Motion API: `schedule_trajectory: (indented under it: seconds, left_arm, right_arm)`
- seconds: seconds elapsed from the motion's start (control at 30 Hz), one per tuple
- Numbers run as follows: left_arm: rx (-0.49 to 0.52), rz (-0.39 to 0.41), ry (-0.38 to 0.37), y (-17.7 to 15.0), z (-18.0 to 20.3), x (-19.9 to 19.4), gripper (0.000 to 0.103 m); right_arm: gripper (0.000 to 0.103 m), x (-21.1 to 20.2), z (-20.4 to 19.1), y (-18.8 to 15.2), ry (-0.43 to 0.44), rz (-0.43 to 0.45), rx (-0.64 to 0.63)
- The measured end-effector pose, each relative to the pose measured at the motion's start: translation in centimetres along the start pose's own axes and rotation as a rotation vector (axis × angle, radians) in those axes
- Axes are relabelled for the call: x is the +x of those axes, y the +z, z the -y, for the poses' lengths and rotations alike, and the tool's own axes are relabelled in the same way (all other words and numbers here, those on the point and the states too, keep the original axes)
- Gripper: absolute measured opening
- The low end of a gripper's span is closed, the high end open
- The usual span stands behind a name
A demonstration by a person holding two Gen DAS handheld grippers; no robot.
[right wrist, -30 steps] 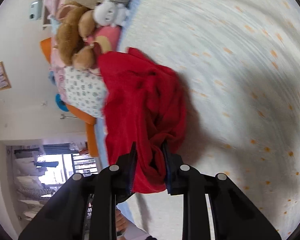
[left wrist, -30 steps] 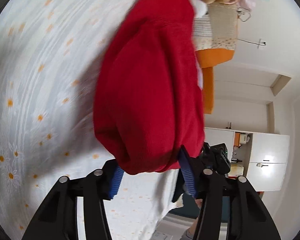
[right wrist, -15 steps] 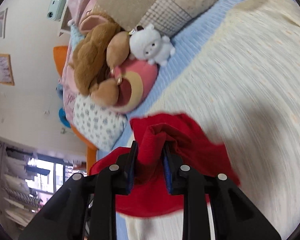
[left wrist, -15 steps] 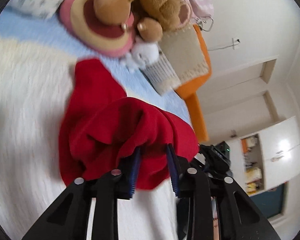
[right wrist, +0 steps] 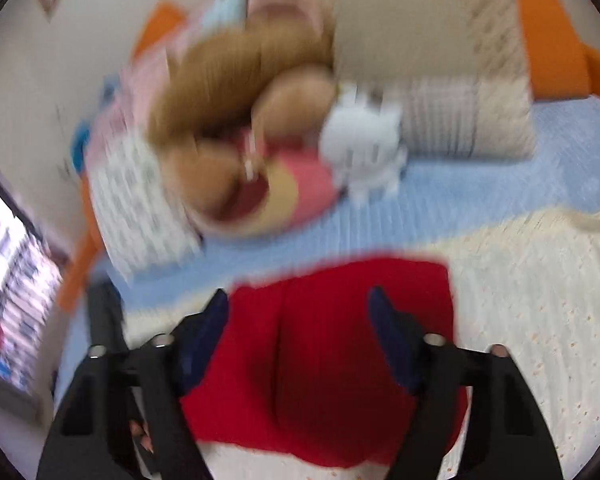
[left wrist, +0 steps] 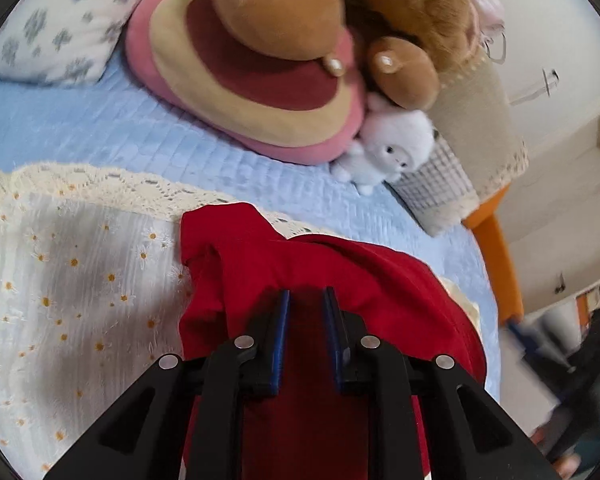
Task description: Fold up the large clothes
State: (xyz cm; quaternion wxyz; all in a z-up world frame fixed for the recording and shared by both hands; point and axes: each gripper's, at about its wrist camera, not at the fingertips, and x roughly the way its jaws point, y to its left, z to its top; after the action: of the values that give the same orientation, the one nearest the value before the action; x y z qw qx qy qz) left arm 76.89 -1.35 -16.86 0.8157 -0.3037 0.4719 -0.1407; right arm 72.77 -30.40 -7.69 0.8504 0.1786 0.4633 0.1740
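Red garment is lying bunched on the daisy-print cover of the bed, near its lace edge and the blue sheet. Left tool is sitting right over the garment, its fingers narrow and pinching a ridge of the red cloth. Right tool is hovering above the same garment, its fingers spread wide with the cloth lying between and below them, ungripped. Plush toys and pillows are lying beyond.
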Motion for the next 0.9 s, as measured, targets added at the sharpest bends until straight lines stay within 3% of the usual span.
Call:
schedule_trajectory:
  seconds: [0.07, 0.1, 0.17, 0.23, 0.33, 0.37, 0.4, 0.43, 0.5, 0.57, 0.67, 0.73, 0.83, 0.9]
  left_arm:
    - [-0.038, -0.008, -0.033, 0.2, -1.2, 0.0, 0.020]
    - [-0.032, -0.016, -0.024, 0.2, -1.5, 0.0, 0.014]
    - [-0.011, -0.027, 0.005, -0.2, -1.7, 0.1, 0.012]
    - [-0.019, -0.024, -0.008, -0.6, -1.9, -0.2, 0.012]
    - [-0.060, -0.045, -0.024, -0.6, -1.5, -1.8, 0.014]
    - [-0.064, -0.050, -0.018, -0.4, -0.8, -2.9, 0.018]
    - [-0.050, -0.042, -0.009, -0.2, 0.2, -3.9, 0.034]
    - [-0.009, -0.020, -0.006, -0.1, 1.6, -5.3, 0.056]
    - [0.108, 0.026, 0.011, -0.4, 4.9, -7.5, 0.081]
    - [0.260, 0.075, 0.046, -1.8, 8.4, -9.0, 0.082]
    - [0.439, 0.101, 0.156, -4.8, 11.5, -8.9, 0.082]
    - [0.461, 0.083, 0.180, -6.1, 11.5, -8.1, 0.081]
    - [0.415, 0.020, 0.218, -7.1, 9.1, -6.0, 0.073]
    - [0.410, 0.002, 0.225, -7.7, 7.7, -5.1, 0.071]
  right_arm:
    - [0.054, 4.2, 1.1, -1.8, -0.044, -0.085, 0.026]
    - [0.054, 5.4, 1.2, -2.6, -0.065, -0.093, 0.022]
    - [0.055, 7.5, 1.9, -4.7, -0.083, -0.081, 0.035]
    - [0.054, 7.2, 2.3, -5.7, -0.060, -0.042, 0.059]
    - [0.054, 6.2, 1.4, -6.4, -0.091, -0.061, 0.020]
    - [0.054, 5.7, 0.9, -6.0, -0.107, -0.079, -0.005]
    - [0.054, 5.1, 0.5, -5.4, -0.112, -0.090, -0.026]
    - [0.056, 4.5, 0.2, -5.1, -0.114, -0.093, -0.043]
    - [0.056, 2.3, -0.7, -4.1, -0.104, -0.050, -0.087]
    - [0.057, 0.8, -1.6, -3.6, -0.107, -0.016, -0.135]
    - [0.056, 0.3, -1.5, -3.9, -0.114, -0.021, -0.157]
    - [0.056, 0.4, -0.7, -4.2, -0.140, -0.020, -0.145]
    - [0.055, 1.0, 1.3, -5.2, -0.156, -0.041, -0.109]
    - [0.054, 1.9, 2.4, -6.2, -0.117, -0.063, -0.082]
